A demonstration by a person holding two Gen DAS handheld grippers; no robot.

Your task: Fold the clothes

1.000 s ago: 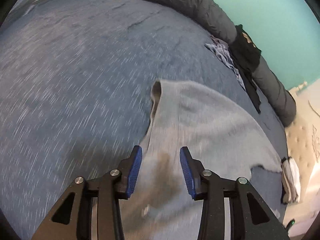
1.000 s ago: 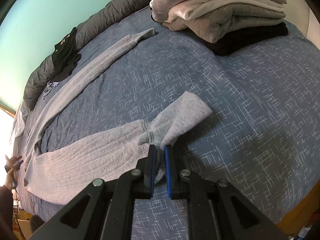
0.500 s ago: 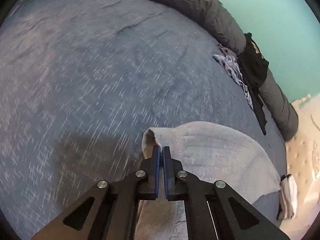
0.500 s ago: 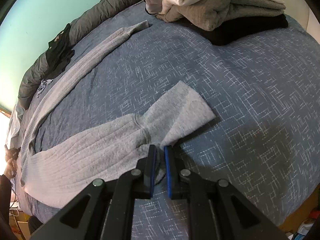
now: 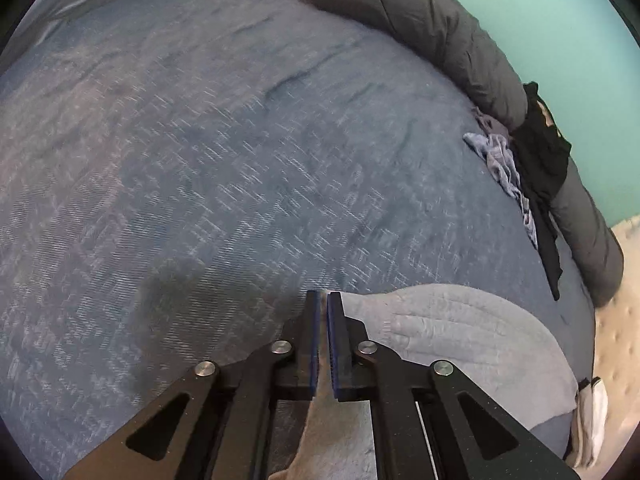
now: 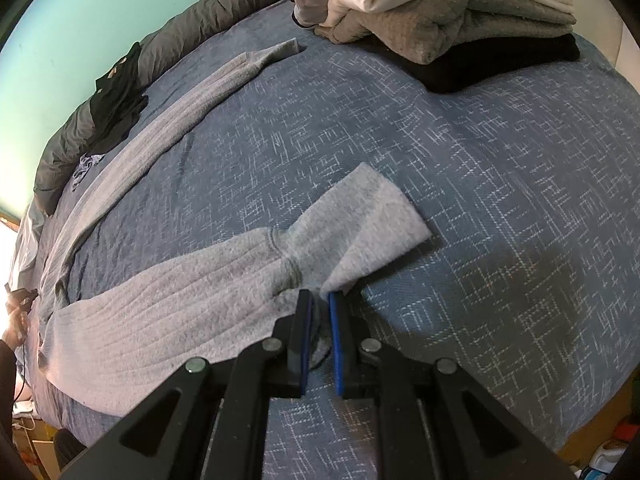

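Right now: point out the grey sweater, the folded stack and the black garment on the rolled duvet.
grey sweater [image 6: 168, 312]: right wrist view, ribbed body.
folded stack [image 6: 452, 12]: right wrist view, grey middle layer.
black garment [image 5: 544, 156]: left wrist view, bunched upper part.

sweater [image 6: 168, 312]: 1 | folded stack [image 6: 452, 12]: 1 | claws: 2 [image 5: 324, 300] [image 6: 320, 300]

Clearly a bedroom in somebody's home: big bed [image 5: 240, 160] under a blue crosshatch cover, grey duvet [image 5: 440, 28] rolled along a mint-green wall [image 5: 560, 20], bare mattress [image 5: 616, 320] peeking out at the corner, stack of folded clothes [image 6: 460, 12] at one end, odd garments lying about.
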